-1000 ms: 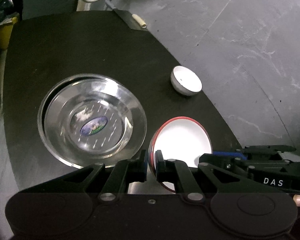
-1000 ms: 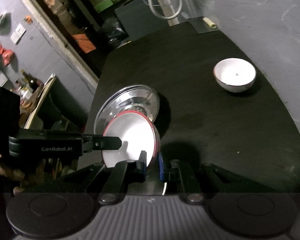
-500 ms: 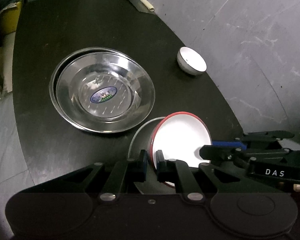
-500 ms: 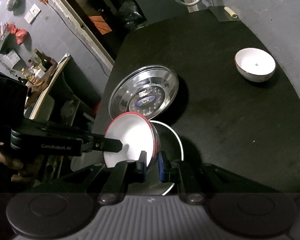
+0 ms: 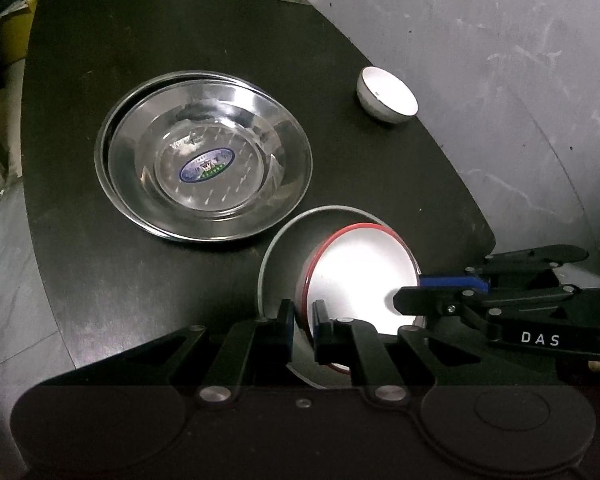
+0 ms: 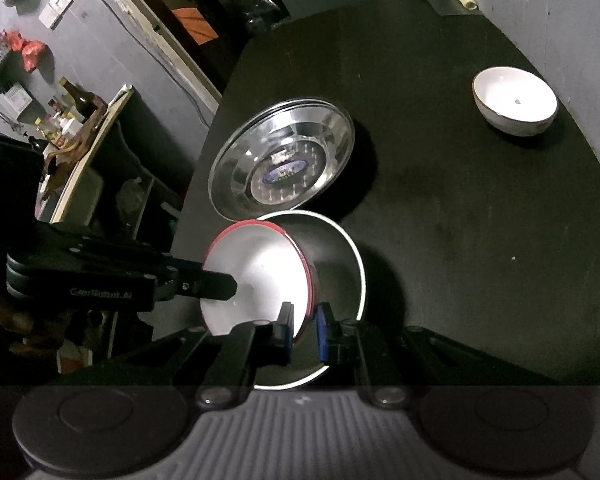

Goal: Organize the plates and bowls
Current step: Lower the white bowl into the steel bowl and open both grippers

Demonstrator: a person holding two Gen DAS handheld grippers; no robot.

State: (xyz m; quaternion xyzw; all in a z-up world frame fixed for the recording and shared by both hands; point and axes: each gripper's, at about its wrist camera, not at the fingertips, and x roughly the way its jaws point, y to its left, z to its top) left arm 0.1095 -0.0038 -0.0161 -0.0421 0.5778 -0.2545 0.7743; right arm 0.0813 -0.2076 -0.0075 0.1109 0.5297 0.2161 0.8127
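Both my grippers, left [image 5: 302, 322] and right [image 6: 303, 330], were clamped on the red-rimmed bowl's [image 5: 360, 276] rim over the grey bowl [image 5: 284, 248] at the tabletop's near edge; nesting step, next lower level, then release.

Two stacked steel plates [image 5: 204, 160], one red-rimmed white bowl [image 5: 360, 276], one grey-rimmed dark bowl [image 5: 284, 256], one small white bowl [image 5: 386, 94], two grippers.

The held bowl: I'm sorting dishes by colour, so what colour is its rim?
Red, round a white inside; the bowl shows best in the left wrist view.
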